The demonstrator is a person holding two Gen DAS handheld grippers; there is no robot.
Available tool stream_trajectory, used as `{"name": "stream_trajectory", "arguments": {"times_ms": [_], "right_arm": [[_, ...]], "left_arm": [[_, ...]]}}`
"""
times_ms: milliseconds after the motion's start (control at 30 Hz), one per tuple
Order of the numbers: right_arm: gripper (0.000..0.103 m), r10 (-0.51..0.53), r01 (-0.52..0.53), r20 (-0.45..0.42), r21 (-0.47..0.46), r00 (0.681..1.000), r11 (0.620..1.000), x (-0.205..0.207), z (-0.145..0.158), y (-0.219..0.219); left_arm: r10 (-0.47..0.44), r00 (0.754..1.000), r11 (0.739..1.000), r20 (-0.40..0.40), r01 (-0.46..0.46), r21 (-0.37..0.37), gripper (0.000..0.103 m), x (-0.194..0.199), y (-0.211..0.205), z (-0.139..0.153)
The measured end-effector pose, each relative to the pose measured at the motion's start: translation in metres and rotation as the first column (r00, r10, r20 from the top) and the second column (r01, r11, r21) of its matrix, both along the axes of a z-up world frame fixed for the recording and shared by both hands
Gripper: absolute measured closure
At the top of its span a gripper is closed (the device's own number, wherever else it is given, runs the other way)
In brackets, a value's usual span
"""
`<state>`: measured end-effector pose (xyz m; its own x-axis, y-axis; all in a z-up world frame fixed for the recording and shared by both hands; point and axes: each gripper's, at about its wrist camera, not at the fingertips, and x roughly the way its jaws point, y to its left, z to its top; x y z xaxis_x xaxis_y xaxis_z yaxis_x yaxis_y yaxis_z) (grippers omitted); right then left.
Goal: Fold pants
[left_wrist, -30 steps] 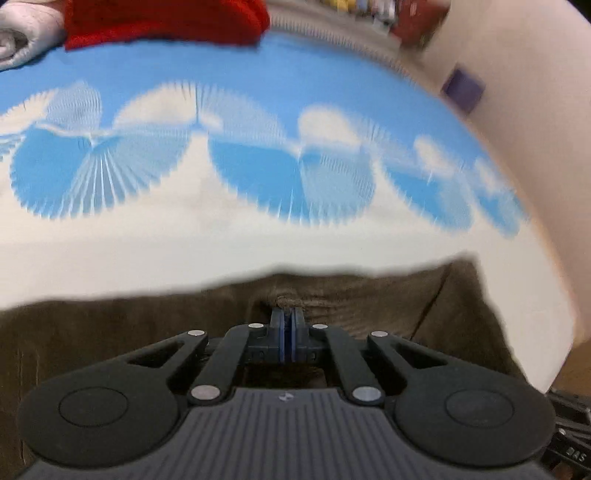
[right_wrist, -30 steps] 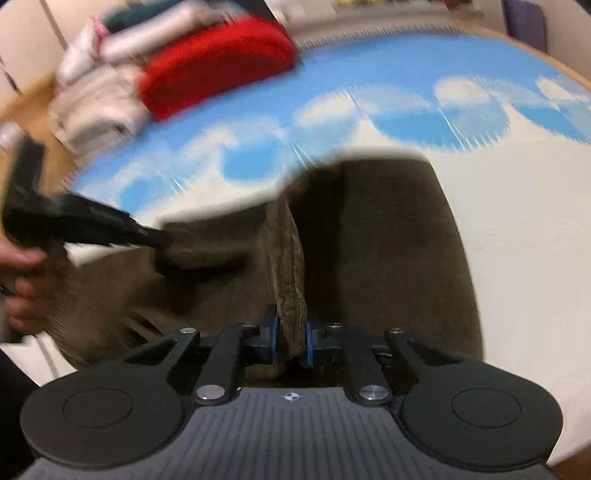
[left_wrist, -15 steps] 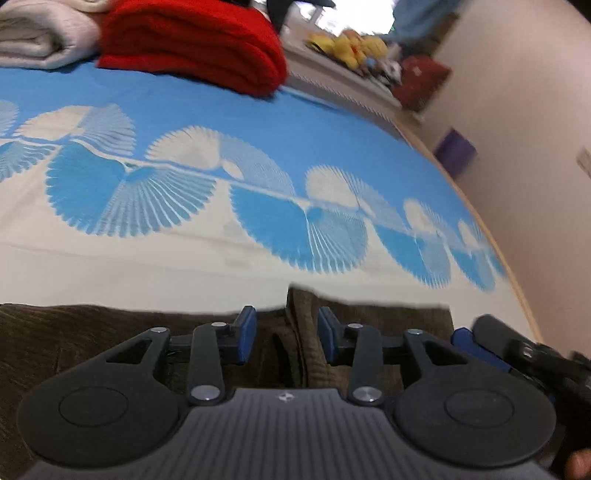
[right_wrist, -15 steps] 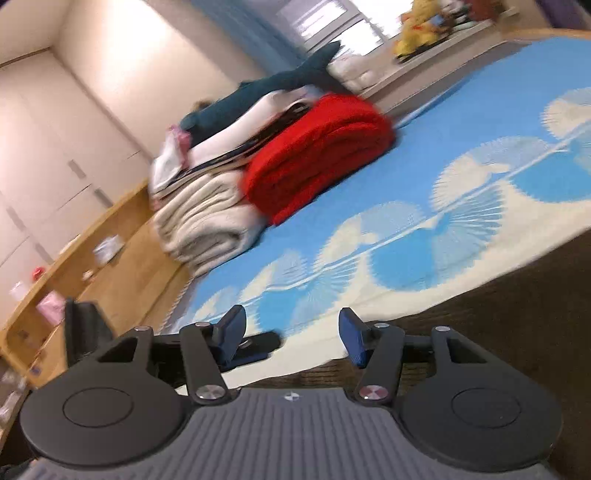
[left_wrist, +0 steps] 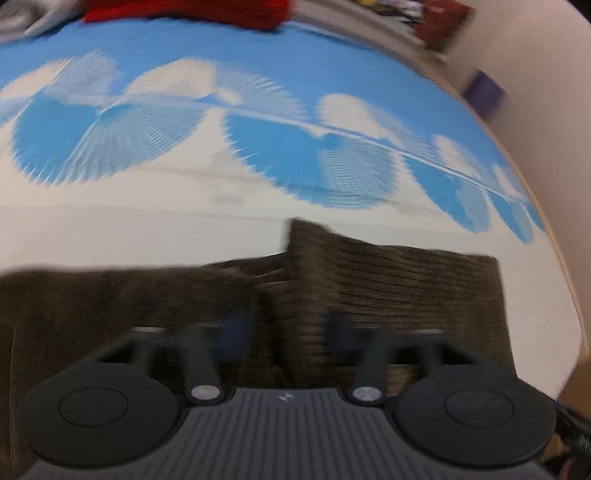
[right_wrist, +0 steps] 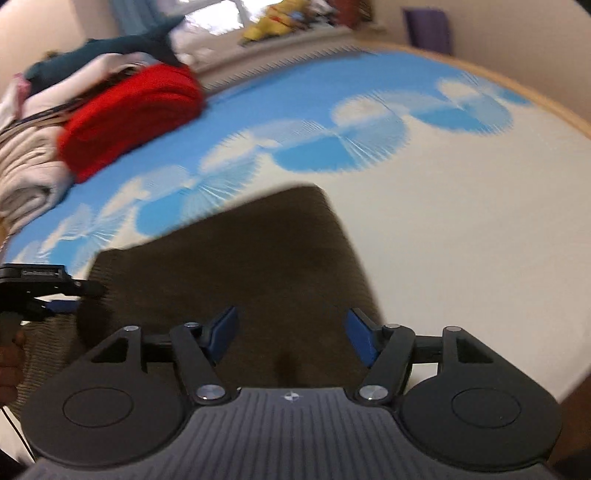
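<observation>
brown corduroy pants (right_wrist: 236,266), folded, flat on bedspread (right_wrist: 461,221)

Soft, even indoor light fills both views, with no hard shadows. Daylight glares white through the window (right_wrist: 218,16) at the top of the right view. Motion blur smears the left view: the fingers (left_wrist: 236,332) are hazy, and the bedspread (left_wrist: 258,74) print streaks. The right view is sharper close in, softer far off. Fisheye bending curves the bed edge (right_wrist: 554,107) in both.
</observation>
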<state>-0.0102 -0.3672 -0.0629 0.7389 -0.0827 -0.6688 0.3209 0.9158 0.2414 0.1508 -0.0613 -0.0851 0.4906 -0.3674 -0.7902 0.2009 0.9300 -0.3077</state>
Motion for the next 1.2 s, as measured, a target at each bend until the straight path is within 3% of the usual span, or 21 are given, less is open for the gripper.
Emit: {"name": "stream_trajectory", "arguments": {"times_ms": [67, 133, 167, 233, 267, 300, 367, 433, 567, 733, 833, 867, 900, 933, 967, 1100, 1200], "right_arm": [[0.036, -0.018, 0.018, -0.032, -0.001, 0.999, 1.0, -0.003, -0.009, -0.006], [0.035, -0.029, 0.029, -0.054, -0.009, 0.998, 1.0, -0.006, -0.013, -0.01], [0.035, -0.03, 0.03, -0.065, -0.003, 0.997, 1.0, -0.006, -0.016, -0.011], [0.035, -0.047, 0.048, -0.093, 0.017, 0.995, 0.999, -0.005, -0.023, -0.016], [0.035, -0.06, 0.063, -0.103, 0.027, 0.993, 0.998, -0.007, -0.026, -0.018], [0.034, -0.077, 0.082, -0.119, 0.041, 0.99, 0.996, -0.006, -0.03, -0.021], [0.033, -0.093, 0.104, -0.141, 0.077, 0.986, 0.992, -0.002, -0.035, -0.024], [0.033, -0.105, 0.124, -0.15, 0.122, 0.983, 0.985, -0.002, -0.038, -0.027], [0.033, -0.111, 0.137, -0.16, 0.163, 0.981, 0.977, -0.002, -0.041, -0.027], [0.032, -0.113, 0.147, -0.171, 0.2, 0.979, 0.969, -0.003, -0.043, -0.026], [0.032, -0.112, 0.143, -0.166, 0.185, 0.98, 0.972, -0.004, -0.042, -0.023], [0.032, -0.111, 0.14, -0.164, 0.179, 0.98, 0.974, -0.005, -0.041, -0.022], [0.032, -0.109, 0.137, -0.161, 0.176, 0.981, 0.975, -0.005, -0.041, -0.021], [0.032, -0.108, 0.135, -0.159, 0.175, 0.981, 0.975, -0.006, -0.041, -0.021], [0.032, -0.107, 0.134, -0.158, 0.172, 0.982, 0.976, -0.006, -0.042, -0.022], [0.032, -0.107, 0.136, -0.159, 0.186, 0.981, 0.973, -0.005, -0.043, -0.024], [0.032, -0.108, 0.135, -0.149, 0.181, 0.983, 0.974, -0.007, -0.042, -0.025]], "left_arm": [[-0.026, 0.996, 1.0, 0.082, 0.025, 0.015, 0.086, -0.008, -0.001, 0.017], [-0.016, 0.989, 0.999, 0.147, 0.023, -0.046, 0.086, -0.018, 0.004, 0.033], [-0.014, 0.987, 0.999, 0.158, 0.02, -0.038, 0.085, -0.02, 0.004, 0.035], [-0.006, 0.994, 0.995, 0.105, -0.004, 0.098, 0.085, -0.016, -0.002, 0.023], [0.017, 0.998, 0.979, 0.059, -0.028, 0.2, 0.085, -0.014, -0.003, 0.016], [0.02, 0.999, 0.971, 0.035, -0.028, 0.236, 0.084, -0.017, 0.0, 0.015], [0.014, 1.0, 0.978, 0.024, -0.019, 0.21, 0.074, -0.029, 0.008, 0.024], [0.011, 1.0, 0.988, -0.006, -0.01, 0.152, 0.049, -0.044, 0.017, 0.032], [0.016, 0.992, 0.998, -0.122, -0.008, 0.064, 0.049, -0.074, 0.025, 0.019], [0.088, 0.987, 0.995, -0.133, -0.094, -0.035, 0.049, -0.106, 0.03, -0.017], [0.109, 0.985, 0.99, -0.134, -0.12, -0.075, 0.053, -0.108, 0.025, -0.029], [0.093, 0.988, 0.99, -0.121, -0.105, -0.098, 0.059, -0.108, 0.023, -0.028], [0.067, 0.991, 0.992, -0.118, -0.079, -0.094, 0.075, -0.108, 0.019, -0.029], [0.053, 0.993, 0.997, -0.103, -0.058, -0.047, 0.085, -0.11, 0.017, -0.028], [0.031, 0.997, 0.999, -0.072, -0.032, -0.005, 0.088, -0.112, 0.015, -0.023], [0.015, 0.998, 0.997, 0.055, -0.011, -0.074, 0.09, -0.132, 0.023, 0.022], [0.037, 0.999, 0.995, 0.02, -0.034, -0.094, 0.09, -0.141, 0.027, 0.027]]}}
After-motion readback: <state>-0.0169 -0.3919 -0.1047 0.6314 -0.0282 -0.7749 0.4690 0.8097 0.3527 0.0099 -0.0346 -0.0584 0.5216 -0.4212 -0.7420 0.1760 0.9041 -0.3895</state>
